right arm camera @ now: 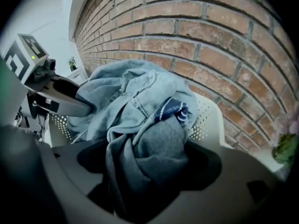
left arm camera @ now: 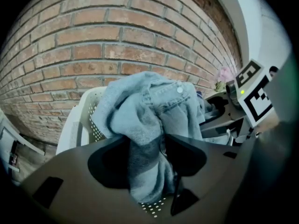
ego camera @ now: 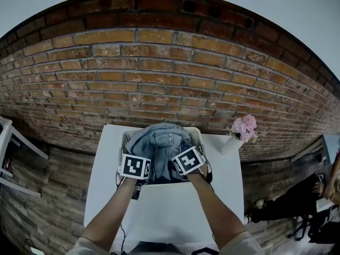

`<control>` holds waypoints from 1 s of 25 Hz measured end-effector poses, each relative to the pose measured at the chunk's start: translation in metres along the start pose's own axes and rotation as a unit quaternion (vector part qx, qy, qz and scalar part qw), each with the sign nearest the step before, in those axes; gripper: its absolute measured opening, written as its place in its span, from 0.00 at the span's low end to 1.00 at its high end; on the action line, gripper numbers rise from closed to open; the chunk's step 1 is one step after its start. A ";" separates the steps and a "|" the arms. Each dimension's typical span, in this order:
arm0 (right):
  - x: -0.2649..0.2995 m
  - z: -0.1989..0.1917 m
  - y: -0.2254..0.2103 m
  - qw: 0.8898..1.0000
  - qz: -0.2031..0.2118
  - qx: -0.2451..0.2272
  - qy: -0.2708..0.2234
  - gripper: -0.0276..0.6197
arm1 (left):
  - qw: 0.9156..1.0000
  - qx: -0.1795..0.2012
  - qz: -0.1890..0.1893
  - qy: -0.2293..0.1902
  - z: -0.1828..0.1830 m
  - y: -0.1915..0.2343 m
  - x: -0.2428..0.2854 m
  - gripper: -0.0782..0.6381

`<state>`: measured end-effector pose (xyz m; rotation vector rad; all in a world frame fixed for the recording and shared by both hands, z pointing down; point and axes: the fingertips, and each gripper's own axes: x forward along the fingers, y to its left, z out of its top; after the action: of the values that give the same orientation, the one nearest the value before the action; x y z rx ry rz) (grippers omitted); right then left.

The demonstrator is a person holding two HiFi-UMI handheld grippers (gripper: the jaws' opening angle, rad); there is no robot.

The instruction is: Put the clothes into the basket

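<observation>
The left tool (left arm camera: 148, 149) pinched a denim fold and the right tool (right arm camera: 150, 158) a thick grey bunch of the clothes (ego camera: 162, 138), heaped over the basket (ego camera: 198, 135) at the tabletop's (ego camera: 164, 217) far edge, so both probably needed lowering inside before release; no writing was legible.

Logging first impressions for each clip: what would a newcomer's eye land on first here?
Denim clothes are heaped high in the white perforated basket at the far side of the white table, with a brick wall behind. The left gripper and right gripper meet at the basket's near rim, each with cloth bunched between its jaws. Pink flowers in a white vase stand right of the basket.
</observation>
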<state>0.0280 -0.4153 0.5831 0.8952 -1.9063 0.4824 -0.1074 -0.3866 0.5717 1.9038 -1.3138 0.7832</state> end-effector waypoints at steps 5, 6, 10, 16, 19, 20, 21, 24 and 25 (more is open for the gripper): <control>-0.035 0.007 -0.008 0.995 -0.049 0.035 -0.084 0.68 | 0.990 0.088 0.059 -0.091 0.022 -0.008 -0.036 0.44; -0.046 0.012 -0.009 0.991 -0.057 0.047 -0.112 0.67 | 0.987 0.099 0.067 -0.111 0.025 -0.009 -0.043 0.44; -0.080 0.034 0.002 0.976 -0.057 0.063 -0.202 0.65 | 0.975 0.096 0.078 -0.185 0.039 -0.015 -0.068 0.44; -0.110 0.046 0.025 0.957 -0.056 0.050 -0.278 0.52 | 0.959 0.110 0.070 -0.253 0.051 -0.036 -0.098 0.43; -0.127 0.047 0.033 0.948 -0.064 0.044 -0.309 0.43 | 0.952 0.104 0.067 -0.281 0.054 -0.043 -0.118 0.39; -0.134 0.048 0.036 0.944 -0.065 0.043 -0.322 0.39 | 0.949 0.100 0.067 -0.290 0.054 -0.045 -0.125 0.38; -0.141 0.050 0.039 0.939 -0.065 0.042 -0.334 0.35 | 0.947 0.099 0.067 -0.297 0.054 -0.047 -0.131 0.35; -0.161 0.053 0.051 0.928 -0.068 0.039 -0.363 0.25 | 0.943 0.100 0.064 -0.311 0.053 -0.055 -0.145 0.27; -0.167 0.052 0.055 0.926 -0.069 0.039 -0.370 0.22 | 0.941 0.102 0.063 -0.316 0.052 -0.059 -0.150 0.24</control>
<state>0.0043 -0.3495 0.4133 1.3908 -2.4790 0.1284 -0.0926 -0.3337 0.4113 2.3699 -1.8037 0.3770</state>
